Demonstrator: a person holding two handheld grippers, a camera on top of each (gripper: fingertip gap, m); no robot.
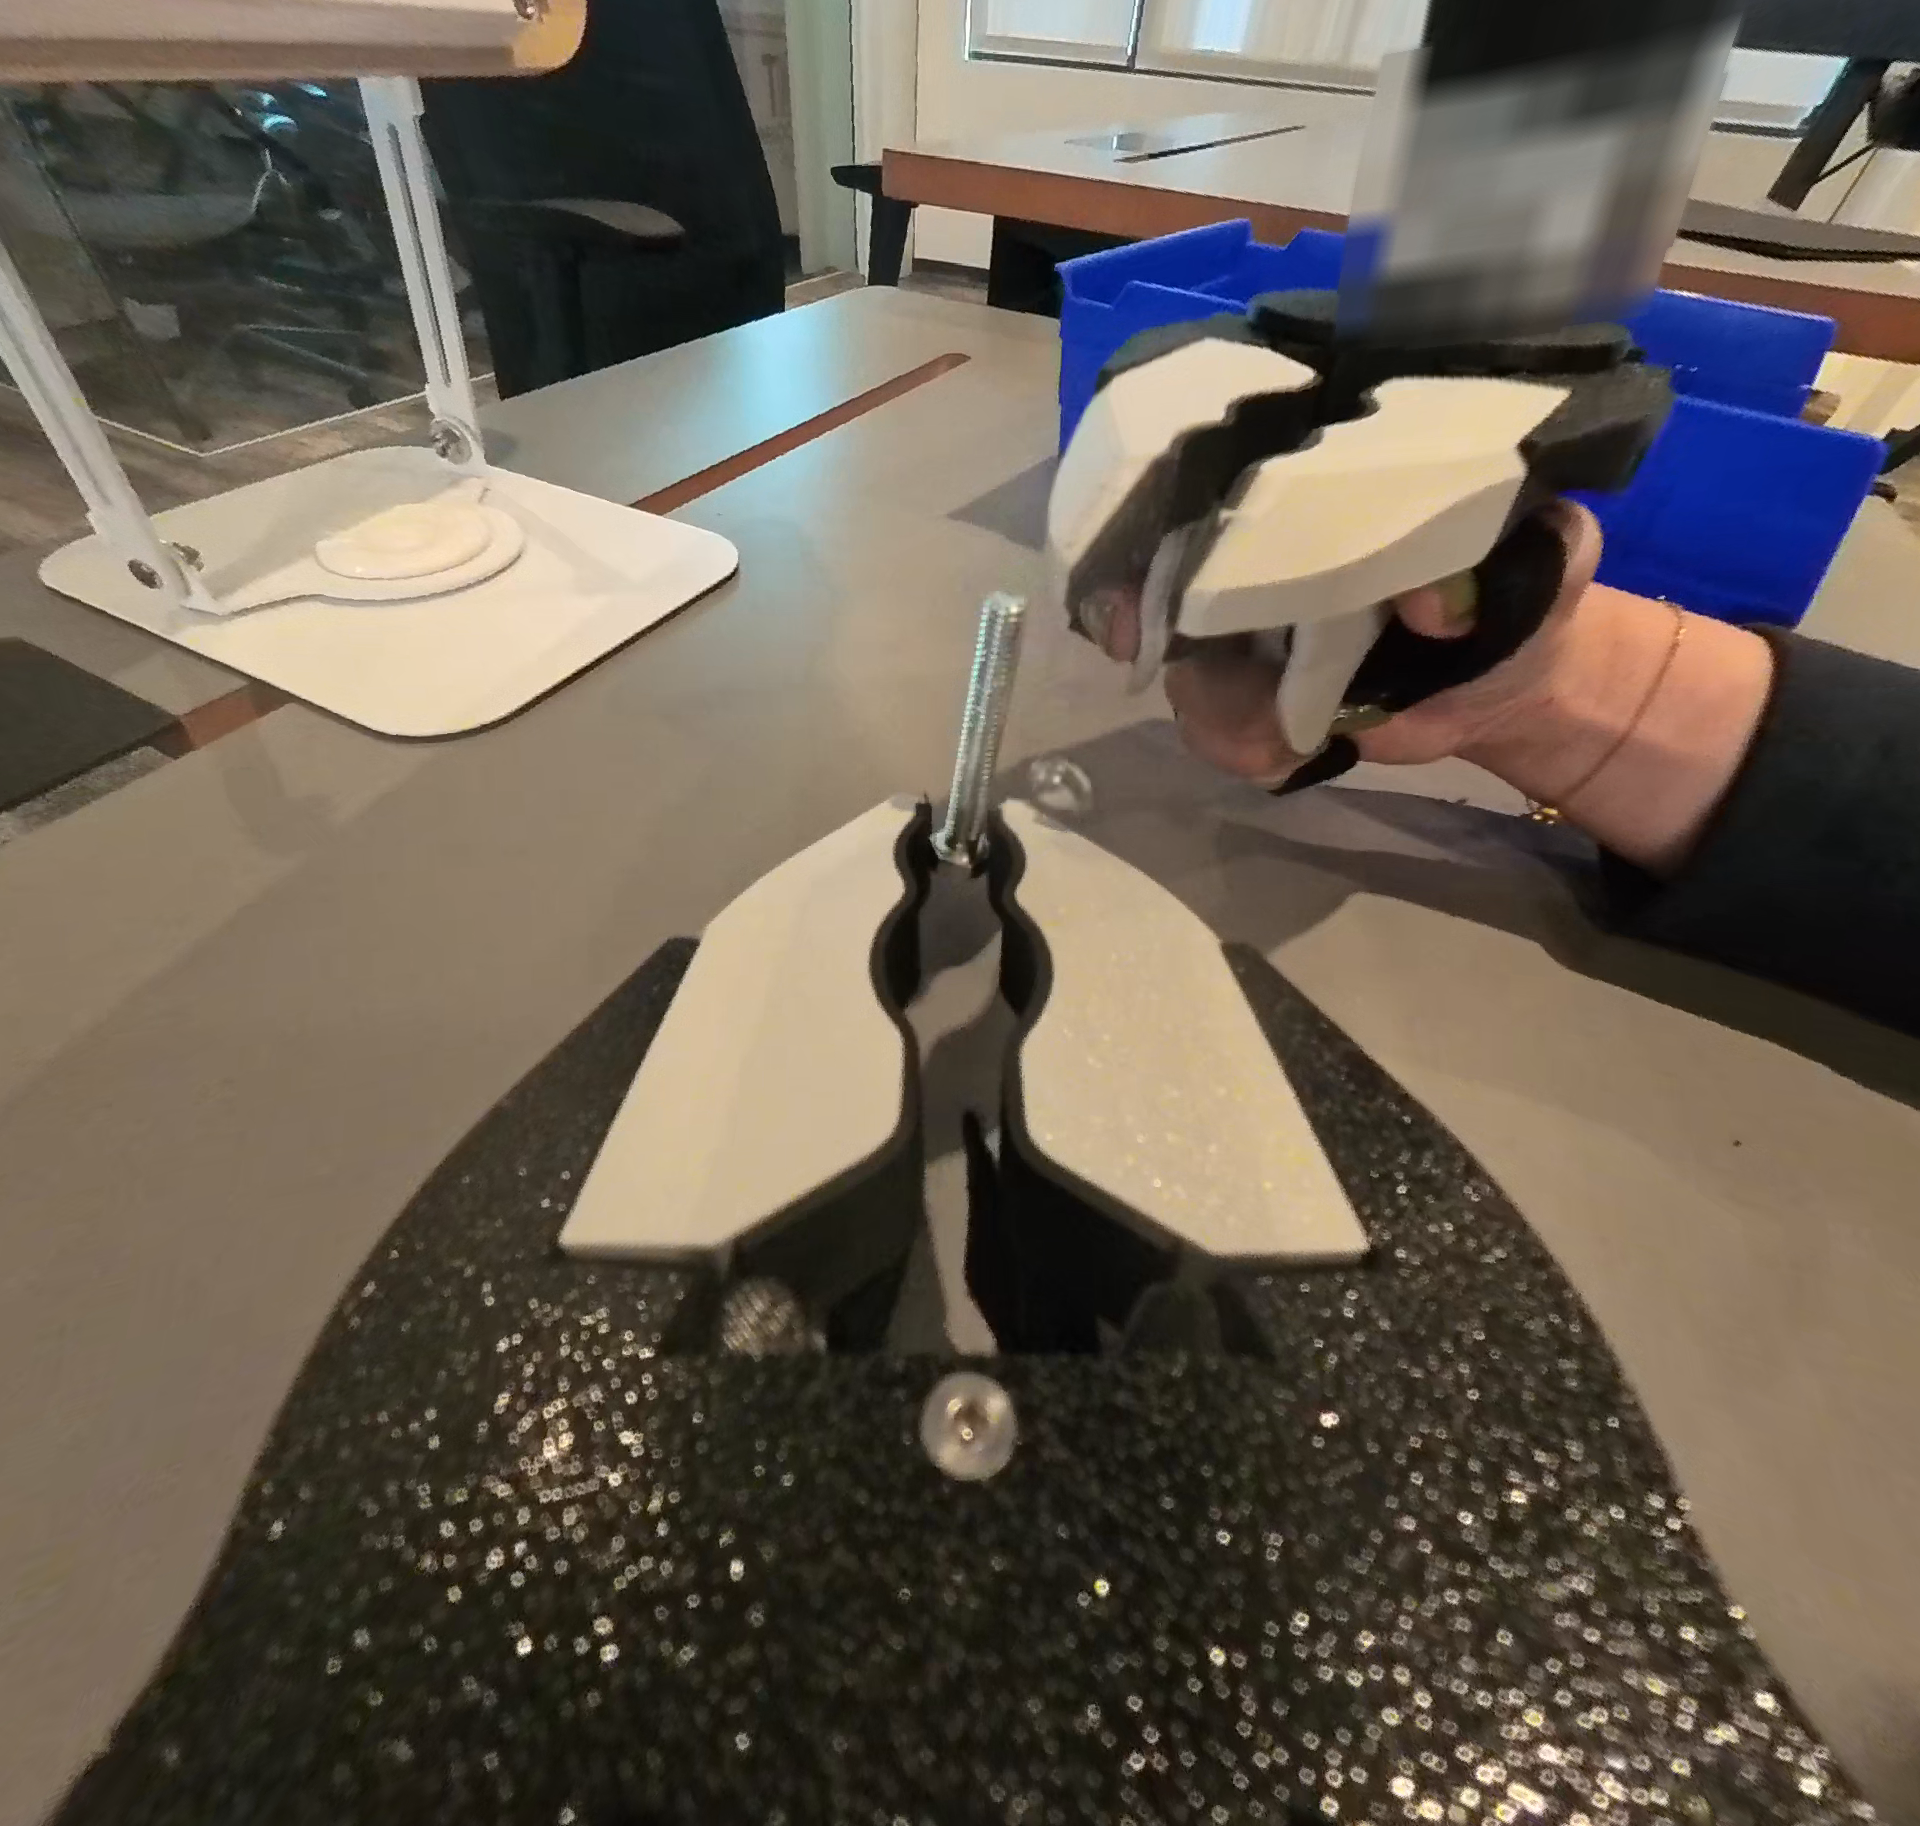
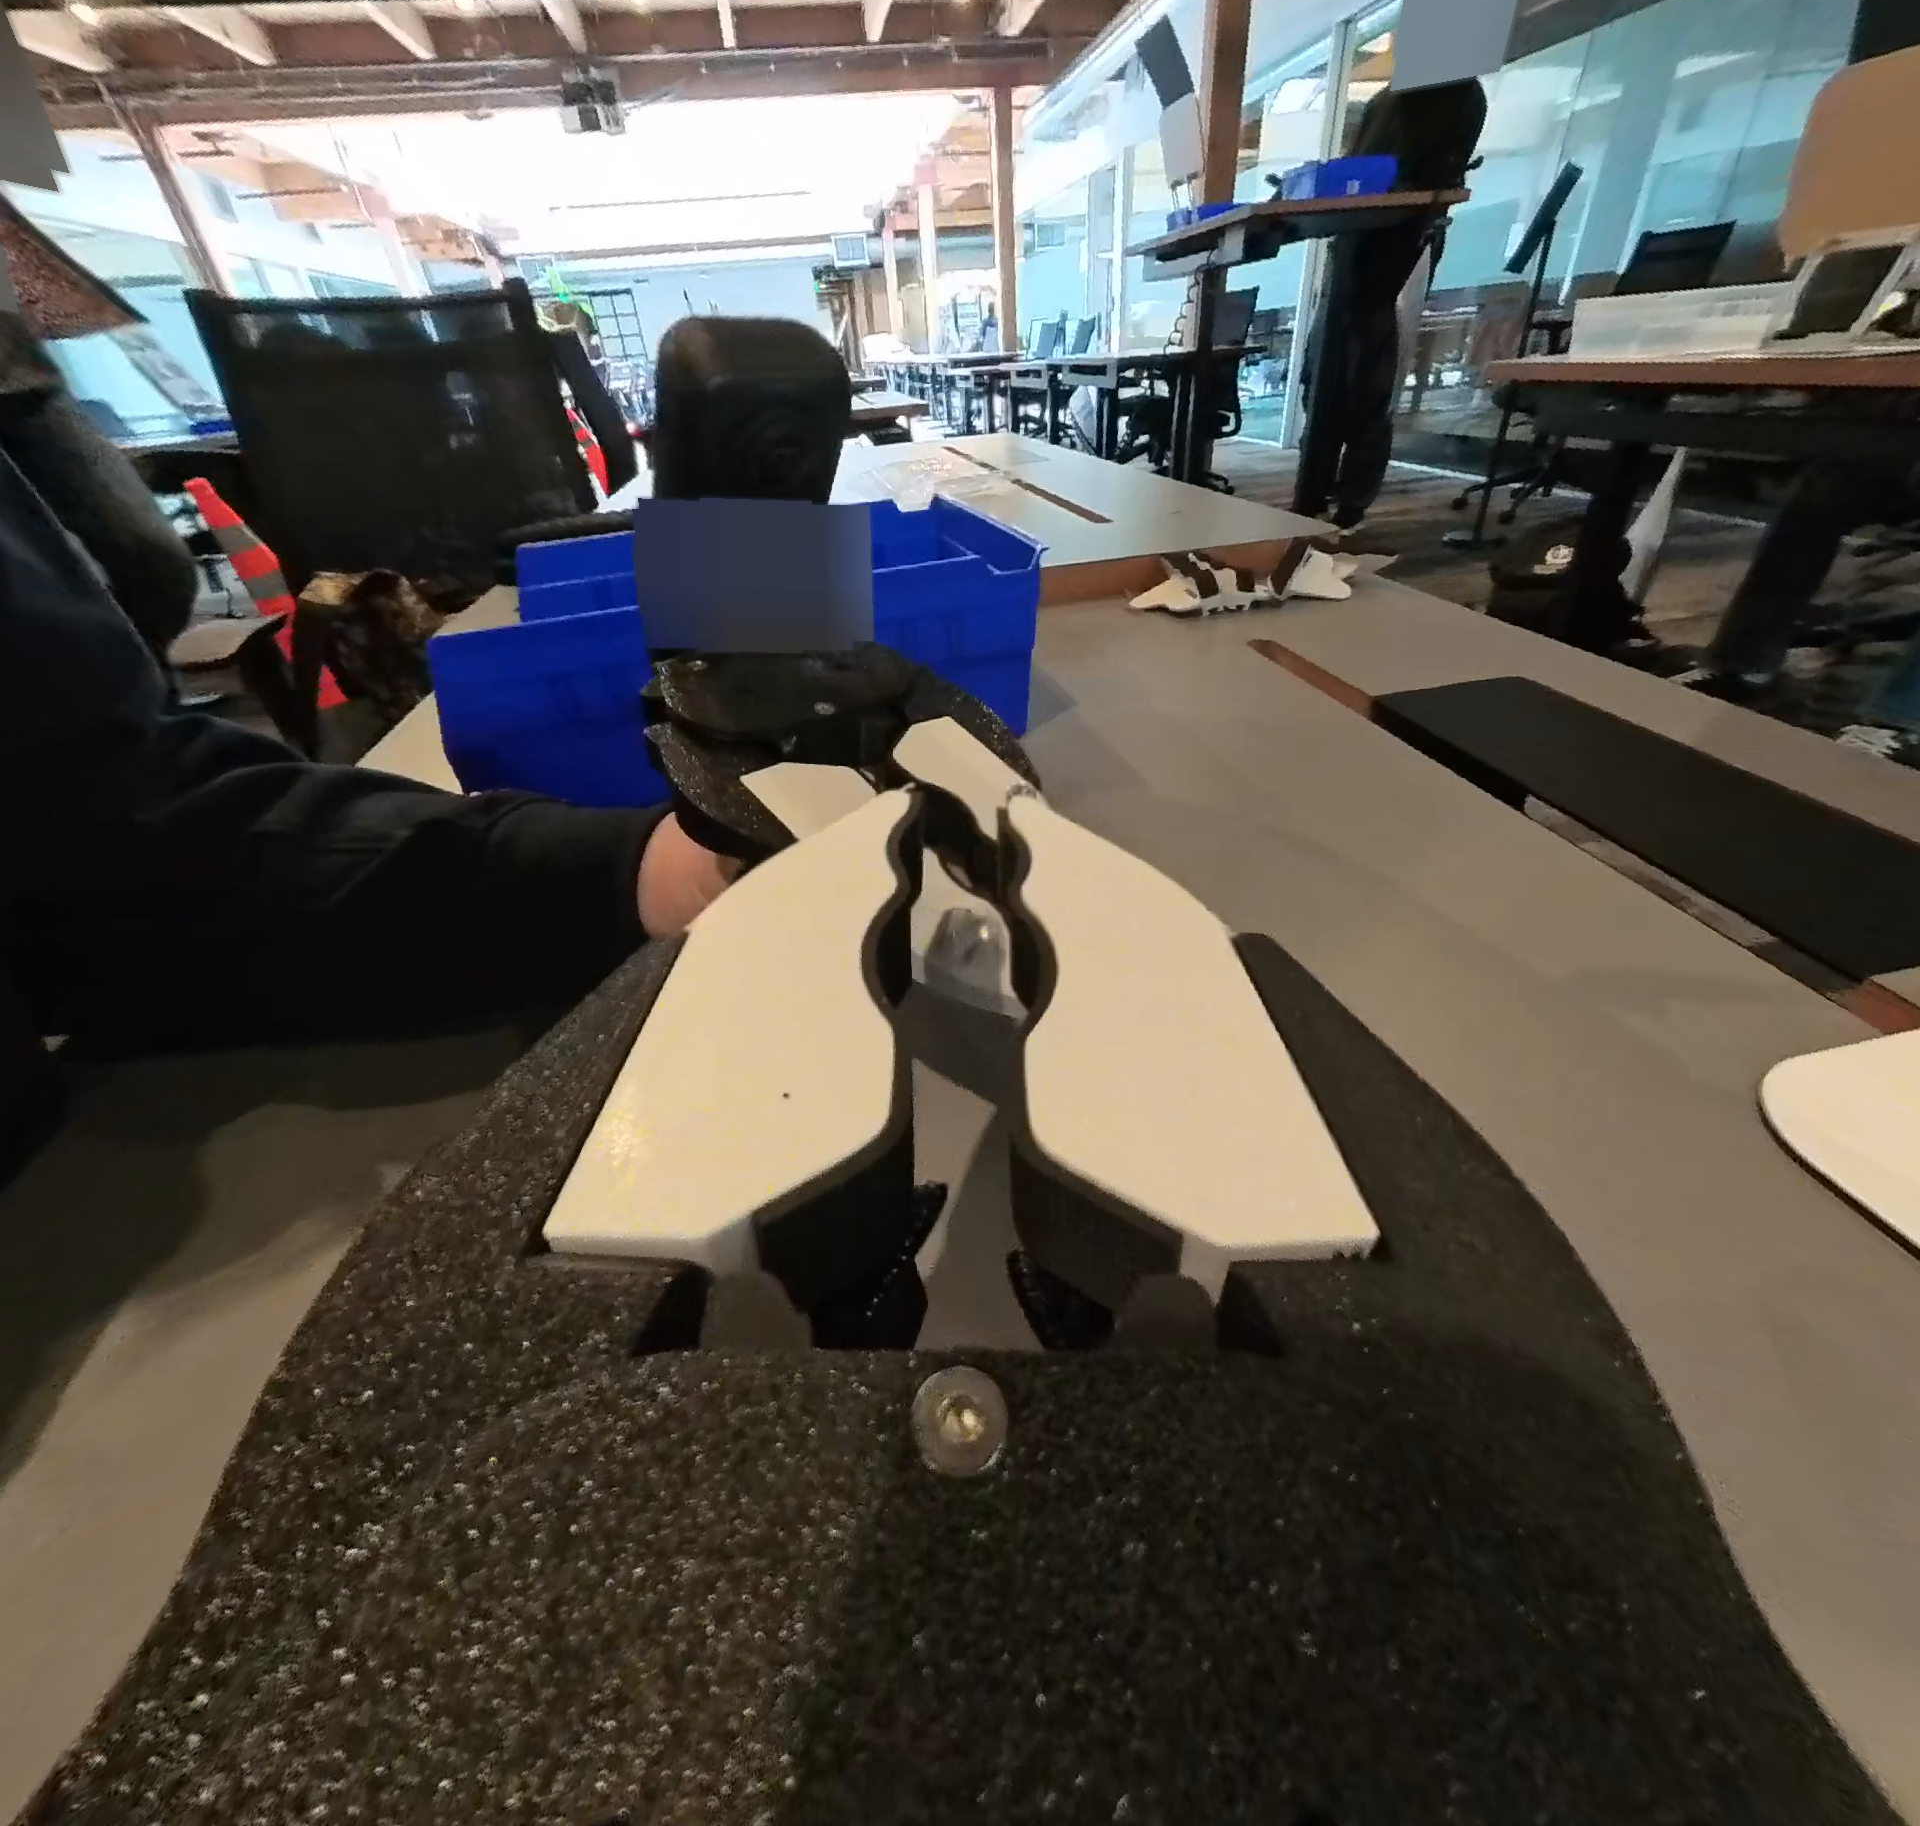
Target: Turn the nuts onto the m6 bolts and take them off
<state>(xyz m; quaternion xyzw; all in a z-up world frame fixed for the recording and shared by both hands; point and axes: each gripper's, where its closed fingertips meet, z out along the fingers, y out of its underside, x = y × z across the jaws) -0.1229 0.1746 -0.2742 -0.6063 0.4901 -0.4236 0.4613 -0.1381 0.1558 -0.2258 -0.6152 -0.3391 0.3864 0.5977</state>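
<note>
My left gripper [image 1: 961,841] is shut on the lower end of a silver threaded bolt [image 1: 982,716], which it holds upright over the grey table [image 1: 416,1049]. My right gripper [image 1: 1117,633], held in a hand, hovers just right of the bolt's top and is blurred. In the right wrist view its fingertips [image 2: 961,810] stand a narrow gap apart with nothing showing between them. The left gripper [image 2: 831,737] sits just beyond them. A small shiny nut [image 1: 1060,784] lies on the table right of the left fingertips. It also shows through the right gripper's gap [image 2: 961,945].
Blue plastic bins [image 1: 1714,488] stand at the back right, also behind the left gripper [image 2: 935,613]. A white stand with a flat base [image 1: 416,592] is at the left; its corner shows in the right wrist view [image 2: 1849,1132]. A black pad [image 2: 1662,820] lies on the table. The grippers' ends are close to 5 centimeters from one another.
</note>
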